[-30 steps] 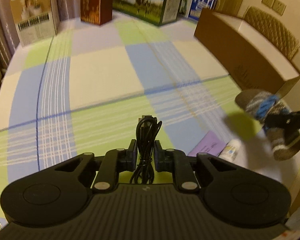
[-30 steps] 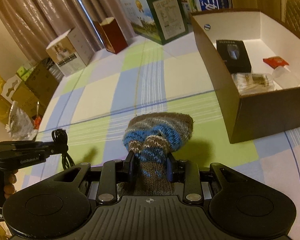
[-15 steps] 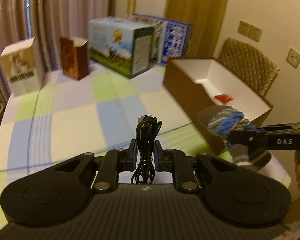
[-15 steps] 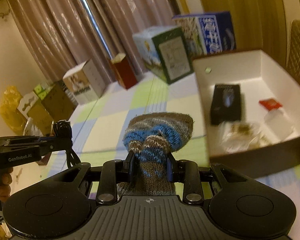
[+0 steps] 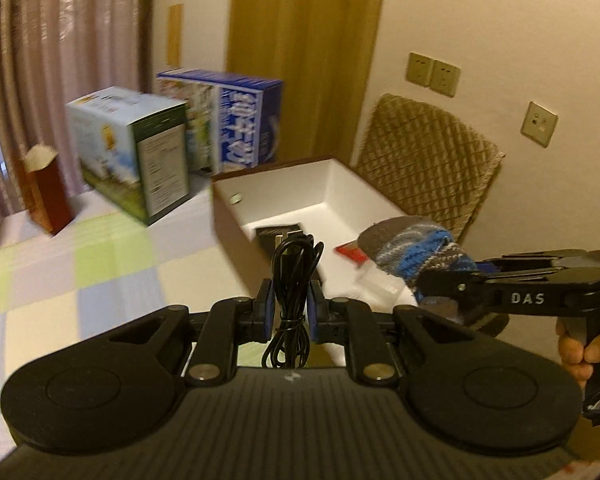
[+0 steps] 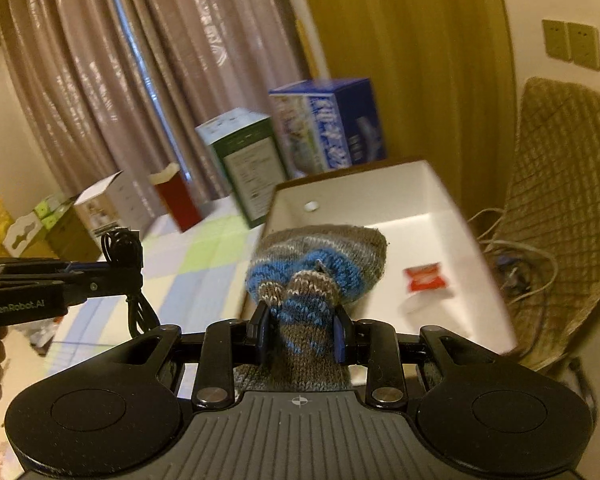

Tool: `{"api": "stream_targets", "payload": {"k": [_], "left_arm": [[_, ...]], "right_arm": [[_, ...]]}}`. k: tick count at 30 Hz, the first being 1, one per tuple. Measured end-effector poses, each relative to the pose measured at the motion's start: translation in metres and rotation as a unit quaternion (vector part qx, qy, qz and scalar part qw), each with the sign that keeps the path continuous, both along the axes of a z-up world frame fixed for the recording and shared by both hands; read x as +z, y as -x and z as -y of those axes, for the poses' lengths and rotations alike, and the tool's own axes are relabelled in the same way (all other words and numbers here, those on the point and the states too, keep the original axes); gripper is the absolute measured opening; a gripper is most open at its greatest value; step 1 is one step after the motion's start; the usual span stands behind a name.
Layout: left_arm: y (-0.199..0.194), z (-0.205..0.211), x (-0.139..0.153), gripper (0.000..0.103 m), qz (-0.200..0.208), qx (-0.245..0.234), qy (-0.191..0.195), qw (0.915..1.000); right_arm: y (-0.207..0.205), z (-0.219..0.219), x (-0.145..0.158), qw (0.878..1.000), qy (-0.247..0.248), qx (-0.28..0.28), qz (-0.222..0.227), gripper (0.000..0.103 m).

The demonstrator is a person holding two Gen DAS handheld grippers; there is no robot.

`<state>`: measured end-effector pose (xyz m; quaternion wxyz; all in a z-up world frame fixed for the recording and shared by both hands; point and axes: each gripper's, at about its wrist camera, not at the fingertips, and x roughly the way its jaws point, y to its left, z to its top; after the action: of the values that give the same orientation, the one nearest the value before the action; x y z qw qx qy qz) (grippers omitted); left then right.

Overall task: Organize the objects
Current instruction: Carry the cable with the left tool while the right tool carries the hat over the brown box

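The left hand-held gripper (image 5: pixel 291 304) is clamped on a bundled black cable (image 5: pixel 294 276), whose long axis runs upright between the pads. The open box (image 5: pixel 328 184) lies ahead and slightly right of it, seemingly just short of the near wall, though blur makes this uncertain. The right hand-held gripper (image 6: pixel 300 332) grips a knitted sock (image 6: pixel 316 264), held over the box's near-left corner, so the right hand is nearer. Compared with a second ago, both hands have risen from the checkered surface (image 5: pixel 80 280) and swung toward the box.
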<state>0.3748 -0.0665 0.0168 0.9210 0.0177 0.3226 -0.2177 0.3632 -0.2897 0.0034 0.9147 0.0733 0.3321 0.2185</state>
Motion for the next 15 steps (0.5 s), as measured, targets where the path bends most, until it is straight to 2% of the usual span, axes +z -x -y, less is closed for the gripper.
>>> {"api": "stream_targets", "payload": {"k": [8, 15], "left_arm": [[-0.047, 0.065, -0.004, 0.013, -0.013, -0.018, 0.005, 0.9997], [-0.099, 0.096, -0.028, 0.013, -0.047, -0.011, 0.001, 0.9989]], "right_arm": [[-0.056, 0.032, -0.01, 1.0, 0.029, -0.008, -0.003, 0.027], [-0.103, 0.034, -0.034, 0.998, 0.068, 0.007, -0.016, 0.027]]}}
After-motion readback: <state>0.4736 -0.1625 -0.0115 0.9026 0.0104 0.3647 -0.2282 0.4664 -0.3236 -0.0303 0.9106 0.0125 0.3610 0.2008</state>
